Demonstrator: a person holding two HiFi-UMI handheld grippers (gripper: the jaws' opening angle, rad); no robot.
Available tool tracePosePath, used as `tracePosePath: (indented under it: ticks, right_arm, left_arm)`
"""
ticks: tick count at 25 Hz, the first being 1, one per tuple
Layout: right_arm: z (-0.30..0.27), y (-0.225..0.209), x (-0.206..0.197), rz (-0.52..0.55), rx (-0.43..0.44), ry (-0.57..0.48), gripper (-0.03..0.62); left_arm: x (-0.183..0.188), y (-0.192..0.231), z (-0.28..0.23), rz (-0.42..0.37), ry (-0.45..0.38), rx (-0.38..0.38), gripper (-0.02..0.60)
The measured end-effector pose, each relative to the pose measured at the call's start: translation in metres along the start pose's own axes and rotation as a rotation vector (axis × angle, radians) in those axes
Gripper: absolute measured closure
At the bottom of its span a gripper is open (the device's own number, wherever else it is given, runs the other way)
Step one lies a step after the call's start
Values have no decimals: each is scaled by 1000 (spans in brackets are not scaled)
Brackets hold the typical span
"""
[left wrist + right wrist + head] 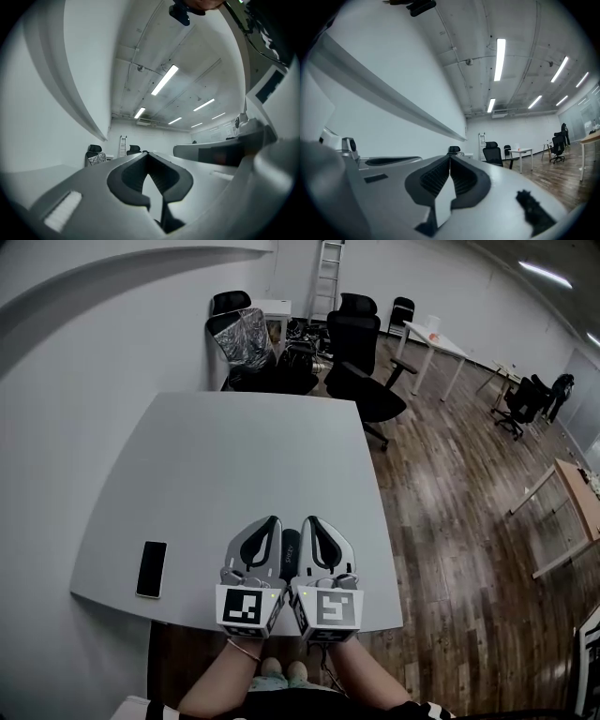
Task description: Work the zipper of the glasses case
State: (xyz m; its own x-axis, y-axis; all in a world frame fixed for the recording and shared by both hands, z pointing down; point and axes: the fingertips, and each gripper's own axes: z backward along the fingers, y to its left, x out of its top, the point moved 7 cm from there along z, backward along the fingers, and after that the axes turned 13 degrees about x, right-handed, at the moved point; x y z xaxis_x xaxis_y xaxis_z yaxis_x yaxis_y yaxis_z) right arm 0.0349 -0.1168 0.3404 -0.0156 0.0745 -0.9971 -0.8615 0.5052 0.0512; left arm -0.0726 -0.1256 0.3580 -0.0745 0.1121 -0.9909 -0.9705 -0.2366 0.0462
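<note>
Left gripper (275, 521): I read its jaws as fully closed, pads meeting at the tips with nothing between them. Right gripper (307, 520): same condition, closed and empty. Both lay side by side, roughly level, at the near edge of the grey table (234, 456), pointing to 12 o'clock. In the narrow gap between them I could see a dark oblong strip, which I took for the glasses case (290, 554). Most of it was hidden by the gripper bodies, and I could not make out its zipper or its pull in any view. A phone (151, 569) lay flat at 9 o'clock of the left gripper, well apart. Office chairs (356, 343) and a ladder (326, 277) stood beyond the far edge at 12 o'clock. Handling judgement: such a case is probably light, with a semi-stiff shell, so it would likely slide on the smooth tabletop. I would pin the body with one gripper. With the other I would pinch the small pull tab, which is likely slippery.
</note>
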Motion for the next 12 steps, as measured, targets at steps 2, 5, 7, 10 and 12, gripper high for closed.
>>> tracePosePath:
  ticks: [2,5,7,10,12]
  right_arm:
    - [-4,-4,3,26,14,-16,589]
    - [-3,-6,3,30,25,-11,589]
    - [-5,-8,1,29,30,-7,588]
    - [-8,-12,0,37,30,-2,589]
    - [-9,-13,4,40,25,-4,589]
  left_arm:
    - [-2,-1,-5,1,2,-7,578]
    - [-3,-5,-7,7,18,-27,578]
    - [-4,-6,-9,3,15,-28,578]
    - [-5,-7,-12,-15,8,-3,578]
    - [-2,-6,-14,-23,7,9,578]
